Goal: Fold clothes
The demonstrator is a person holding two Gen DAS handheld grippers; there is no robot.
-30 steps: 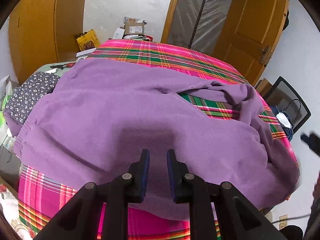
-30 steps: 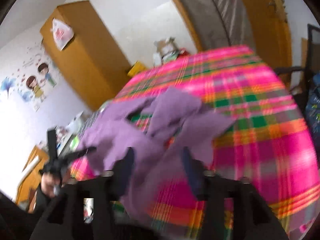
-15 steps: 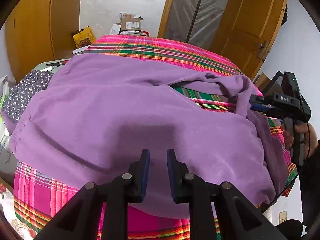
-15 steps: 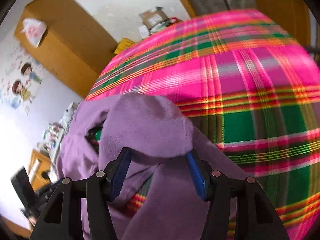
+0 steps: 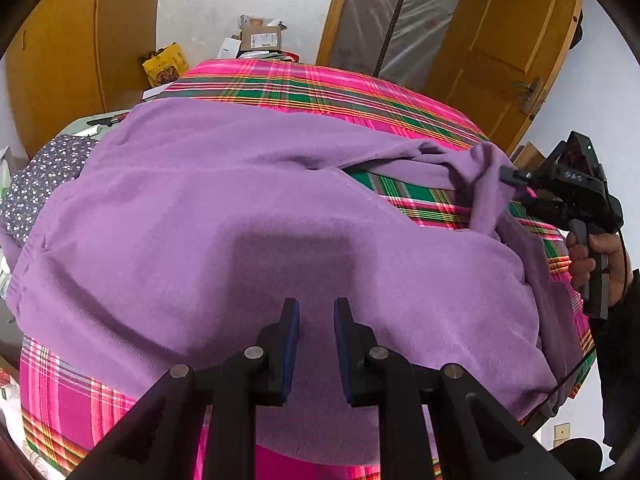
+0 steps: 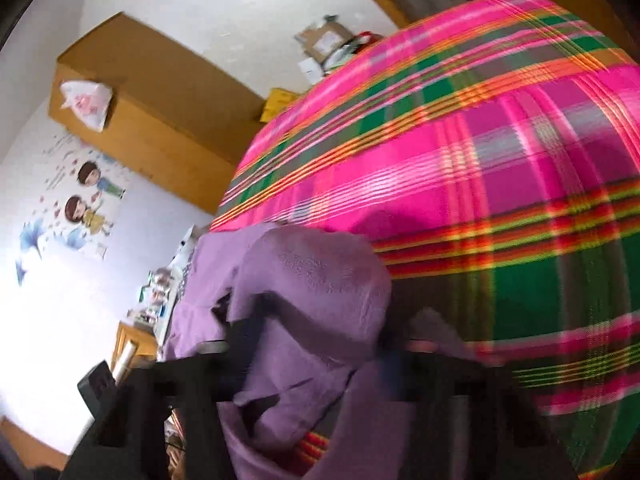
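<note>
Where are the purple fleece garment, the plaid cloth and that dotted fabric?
Purple fleece garment (image 5: 200,220), left wrist view, its broad middle.
Pink and green plaid cloth (image 5: 320,84), left wrist view, bare far stretch.
Grey dotted fabric (image 5: 44,180), left wrist view, its exposed top.

Purple garment (image 5: 248,216): soft, matt fleece cloth with a fuzzy nap. Plaid cover (image 5: 304,88): smooth woven cloth. Left tool (image 5: 316,328): matt black plastic, blue pads, bright metal pins. Door (image 5: 516,40): semi-gloss varnished wood.

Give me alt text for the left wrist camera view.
A purple sweater lies spread over a pink plaid bedspread. The right hand-held gripper pinches its sleeve at the right, while the left hand-held gripper hovers open over the near hem.
</note>
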